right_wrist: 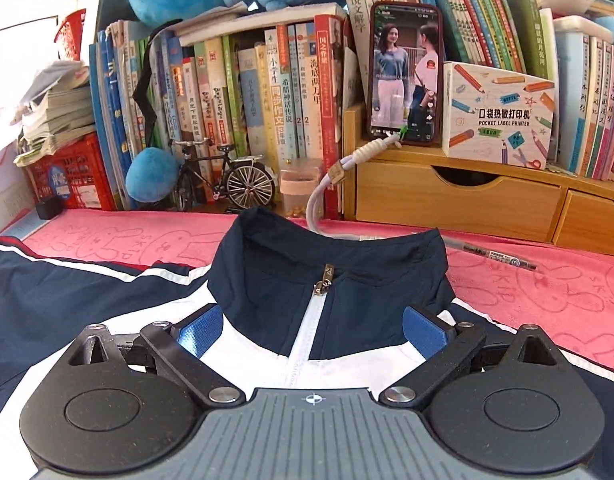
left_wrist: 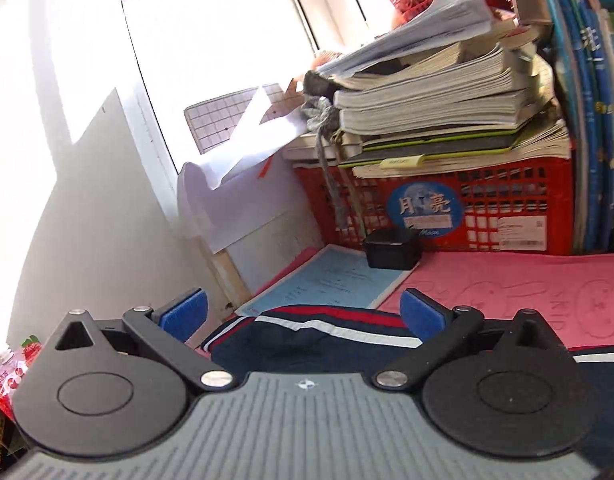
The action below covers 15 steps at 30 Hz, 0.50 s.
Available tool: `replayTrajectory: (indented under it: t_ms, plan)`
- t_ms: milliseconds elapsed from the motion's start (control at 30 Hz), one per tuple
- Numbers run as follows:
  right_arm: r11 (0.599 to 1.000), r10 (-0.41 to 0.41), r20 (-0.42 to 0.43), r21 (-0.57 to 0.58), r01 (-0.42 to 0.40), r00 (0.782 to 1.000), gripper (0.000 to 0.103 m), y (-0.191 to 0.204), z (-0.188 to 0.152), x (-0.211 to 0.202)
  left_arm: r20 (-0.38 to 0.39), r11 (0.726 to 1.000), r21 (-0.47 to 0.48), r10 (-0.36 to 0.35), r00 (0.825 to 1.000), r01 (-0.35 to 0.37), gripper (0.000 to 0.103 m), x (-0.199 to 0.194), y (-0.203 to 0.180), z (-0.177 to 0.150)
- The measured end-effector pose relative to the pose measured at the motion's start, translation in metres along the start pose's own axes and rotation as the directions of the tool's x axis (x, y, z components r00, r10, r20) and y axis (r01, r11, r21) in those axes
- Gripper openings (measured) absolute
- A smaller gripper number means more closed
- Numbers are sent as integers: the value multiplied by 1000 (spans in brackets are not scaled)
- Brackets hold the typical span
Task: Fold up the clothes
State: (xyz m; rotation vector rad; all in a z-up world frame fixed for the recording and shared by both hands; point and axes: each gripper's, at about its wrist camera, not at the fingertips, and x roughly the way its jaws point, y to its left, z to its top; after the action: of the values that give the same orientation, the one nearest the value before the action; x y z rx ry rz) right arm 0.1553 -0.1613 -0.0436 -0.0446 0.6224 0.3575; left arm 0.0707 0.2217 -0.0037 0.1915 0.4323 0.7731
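Your jacket [right_wrist: 319, 320] lies flat on the pink towel [right_wrist: 547, 292], front side up, zipper closed and collar pointing to the bookshelf [right_wrist: 243, 92]. I think it lies this way so that both sleeves can be folded inward over the chest. One navy sleeve with red and white stripes [left_wrist: 327, 320] is stretched to the side, and its end almost reaches the blue paper sheet [left_wrist: 331, 280] beside the red crate [left_wrist: 487, 208].

Your right gripper [right_wrist: 311, 330] hovers over the chest just under the collar, with its jaws spread wide and nothing between the pads. Your left gripper [left_wrist: 303, 314] hangs over the end of the sleeve, also released and holding nothing; the cloth lies loose below it.

The phone [right_wrist: 405, 72] and the pen [right_wrist: 491, 256] stay away from the garment. In my judgement the folding is only at its beginning.
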Motion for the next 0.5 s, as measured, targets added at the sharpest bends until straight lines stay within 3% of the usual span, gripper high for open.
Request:
replayTrajectory:
  t_ms: [67, 100, 133, 200, 233, 300, 367, 433, 500]
  plan:
    - [1000, 14, -3, -15, -14, 1000, 95, 4, -3, 3, 79, 984, 54, -173, 982, 169, 103, -31, -21, -1]
    - [999, 25, -6, -24, -25, 1000, 87, 6, -4, 4, 92, 961, 97, -268, 959, 259, 103, -45, -33, -2]
    - [999, 32, -17, -30, -33, 999, 82, 10, -5, 7, 101, 928, 140, -360, 927, 345, 103, -59, -46, -4]
    - [998, 45, -41, -40, -47, 998, 65, 18, -6, 14, 48, 847, 193, -512, 858, 495, 103, -77, -72, -9]
    - [998, 48, -54, -45, -50, 997, 64, 22, -7, 18, 15, 798, 214, -580, 815, 564, 103, -85, -85, -12]
    - [997, 39, -77, -59, -43, 996, 64, 28, -9, 28, -55, 721, 260, -652, 756, 642, 103, -92, -111, -21]
    - [997, 23, -81, -68, -28, 996, 64, 30, -10, 36, -119, 682, 290, -671, 732, 672, 102, -92, -132, -30]
    - [997, 10, -75, -71, -15, 997, 64, 30, -11, 43, -175, 683, 320, -638, 750, 656, 101, -87, -152, -43]
    - [997, 8, -70, -73, -13, 998, 67, 29, -8, 50, -172, 707, 319, -611, 772, 631, 103, -78, -159, -51]
